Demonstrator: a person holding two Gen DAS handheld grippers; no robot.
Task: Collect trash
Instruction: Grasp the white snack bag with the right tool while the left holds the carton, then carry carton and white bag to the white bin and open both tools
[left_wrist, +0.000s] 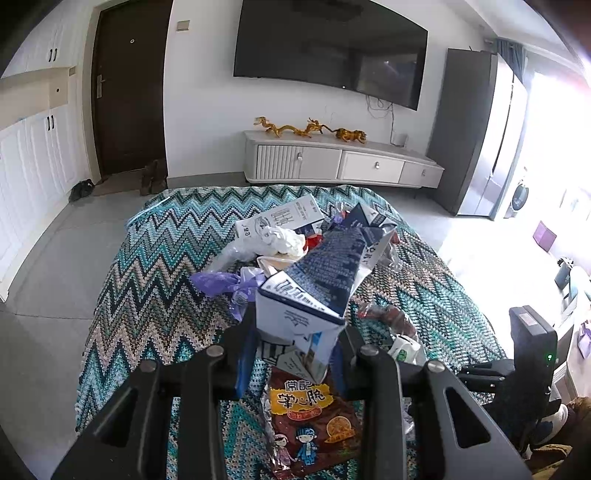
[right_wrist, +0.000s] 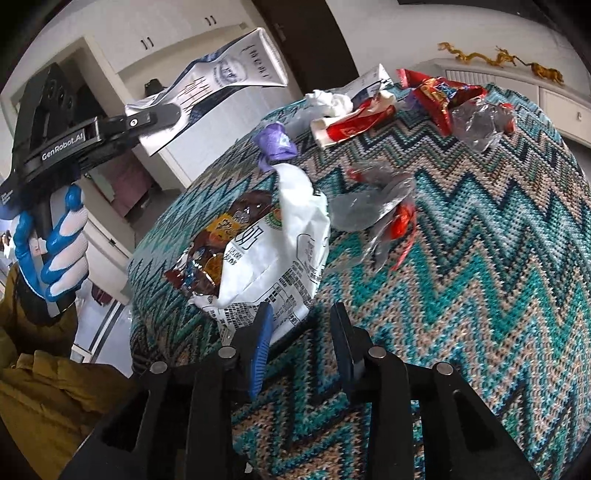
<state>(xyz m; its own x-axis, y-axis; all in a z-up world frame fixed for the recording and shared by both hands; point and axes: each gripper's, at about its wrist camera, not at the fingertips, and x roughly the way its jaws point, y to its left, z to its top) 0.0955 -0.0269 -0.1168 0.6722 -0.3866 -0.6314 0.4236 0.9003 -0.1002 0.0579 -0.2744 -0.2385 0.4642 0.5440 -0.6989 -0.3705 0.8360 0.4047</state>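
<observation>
My left gripper (left_wrist: 297, 343) is shut on a flattened blue-and-white milk carton (left_wrist: 317, 288) and holds it above the table; the right wrist view shows that gripper (right_wrist: 162, 116) with the carton (right_wrist: 221, 79) raised at the upper left. My right gripper (right_wrist: 301, 325) is open and empty, low over the table, with its left finger touching the edge of a white snack bag (right_wrist: 280, 247). A brown snack wrapper (left_wrist: 314, 417) lies below the carton, partly under the white bag (right_wrist: 218, 236). Clear and red wrappers (right_wrist: 380, 210) lie to the right.
The table wears a zigzag knitted cloth (right_wrist: 480, 258). Further back lie a purple bag (right_wrist: 275, 146), a crumpled white tissue (right_wrist: 330, 101), a red-and-white carton (right_wrist: 354, 123), red packets (right_wrist: 439, 92) and another carton (left_wrist: 284, 218). A TV cabinet (left_wrist: 343, 162) stands behind.
</observation>
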